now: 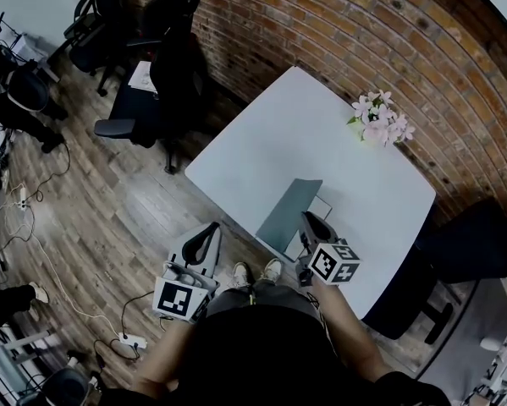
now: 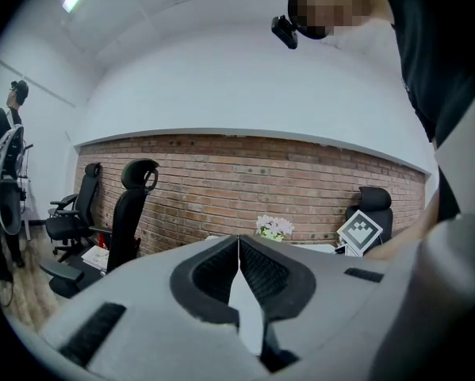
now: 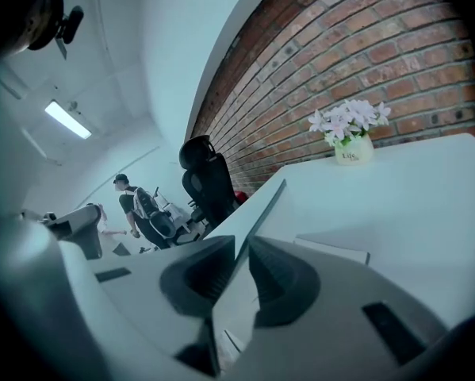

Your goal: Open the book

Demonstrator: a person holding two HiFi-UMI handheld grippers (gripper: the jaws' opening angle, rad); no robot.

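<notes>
Closest, off the table's near edge: left gripper point(image 1: 211, 227), smooth grey shell, black ribbed pads, jaws pressed tight together, nothing in between.

Just beside, over the table's near edge: right gripper point(image 1: 307, 216), same grey shell, same ribbed black pads, a cube with black-and-white squares on its back. Jaws a little apart, with the thin cover point(image 3: 261, 213) of the book point(image 1: 289, 216) between them, up against one pad, a small gap at the other.

Book lying at the near edge of the table point(image 1: 304, 134), flat and thin. Cover dull grey-green, smooth and stiff, lifted up on a slant like a ramp. White page point(image 1: 322, 206) flat beneath.

Table white, smooth, four-cornered.

Farther off, near the table's far corner: small white pot of pink and white flowers point(image 1: 380, 118), soft and bunchy.

Behind, a rough red brick wall point(image 1: 321, 24). Off to the left, black office chairs point(image 1: 164, 74) on a floor point(image 1: 109, 210) of wooden planks.
</notes>
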